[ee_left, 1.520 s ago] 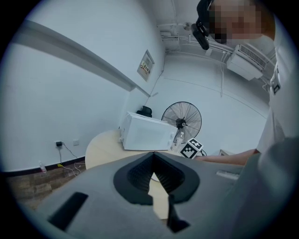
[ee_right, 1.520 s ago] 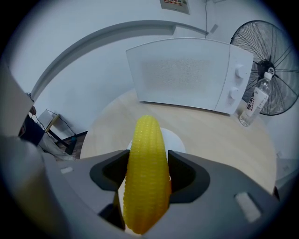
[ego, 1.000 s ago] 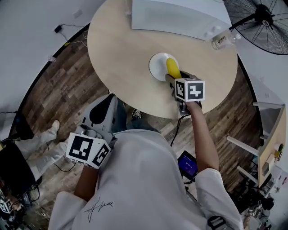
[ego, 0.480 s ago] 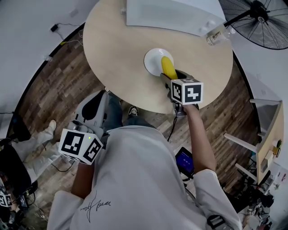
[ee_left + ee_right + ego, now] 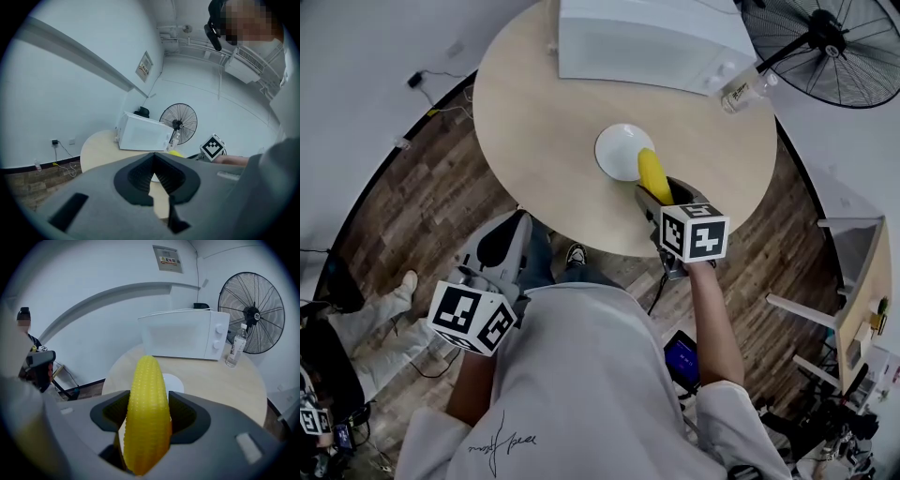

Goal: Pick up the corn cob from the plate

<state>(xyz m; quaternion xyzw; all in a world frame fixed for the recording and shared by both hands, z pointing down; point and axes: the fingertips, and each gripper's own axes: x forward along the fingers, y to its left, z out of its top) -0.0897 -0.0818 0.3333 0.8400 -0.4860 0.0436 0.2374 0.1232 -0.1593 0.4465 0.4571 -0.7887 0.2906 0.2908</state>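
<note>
My right claw was clamped across the corn cob, whose tip lay by the rim of the plate. The cob seemed light, stiff and bumpy enough not to slip. My left claw hung closed on nothing. The microwave and bottle stood well apart from it, and nothing blocked me.

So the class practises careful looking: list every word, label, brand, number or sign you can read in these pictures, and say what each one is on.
Framed white wall notice: print too small to read.
Label on the clear plastic bottle: blurred, unreadable.
Black handwritten script on the white shirt: an illegible scrawl.
Black-and-white marker cube: square patterns only, no letters.
Nothing here can be quoted.
</note>
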